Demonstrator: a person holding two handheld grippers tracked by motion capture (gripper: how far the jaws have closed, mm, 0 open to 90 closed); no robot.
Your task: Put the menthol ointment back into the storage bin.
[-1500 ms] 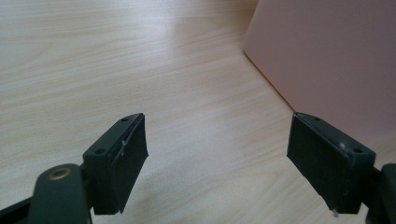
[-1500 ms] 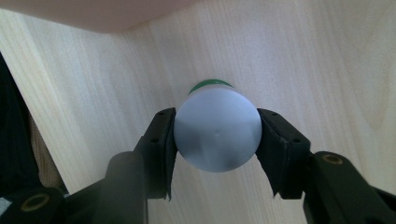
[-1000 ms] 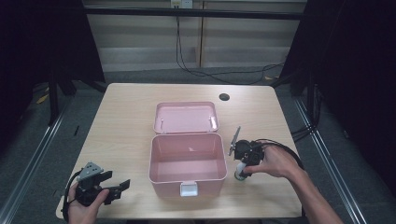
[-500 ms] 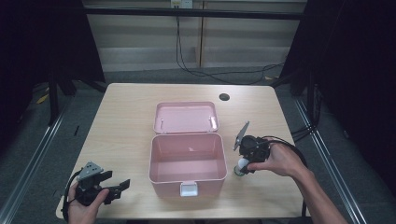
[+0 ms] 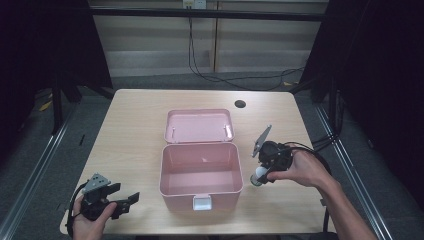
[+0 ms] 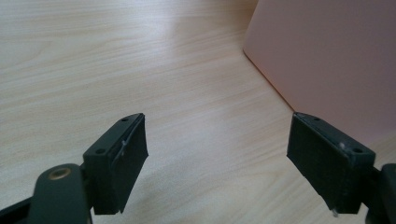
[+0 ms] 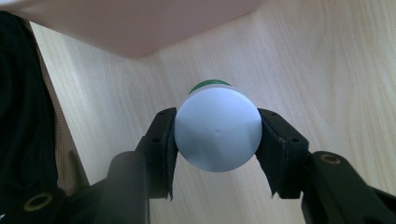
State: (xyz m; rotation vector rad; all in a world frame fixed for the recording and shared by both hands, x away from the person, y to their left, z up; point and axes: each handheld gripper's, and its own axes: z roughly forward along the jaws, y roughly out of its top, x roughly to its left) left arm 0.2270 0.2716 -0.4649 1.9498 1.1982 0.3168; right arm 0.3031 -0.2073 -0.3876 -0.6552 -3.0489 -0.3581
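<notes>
The left gripper (image 5: 131, 200) is resting just left of the pink box's (image 5: 200, 175) front corner, its jaws standing wide apart on nothing. Just right of the box, the right gripper (image 7: 217, 133) is clamping a white, green-banded bottle (image 7: 218, 132). Behind the box, its lid (image 5: 199, 126) is lying open.

Between the black jaws of the right gripper (image 7: 217, 140) sits a white bottle (image 7: 218, 132) with a green band at its far end. Beyond the jaws lies a pale pink box (image 5: 200, 175) on a light wood-grain table (image 5: 135, 120).
</notes>
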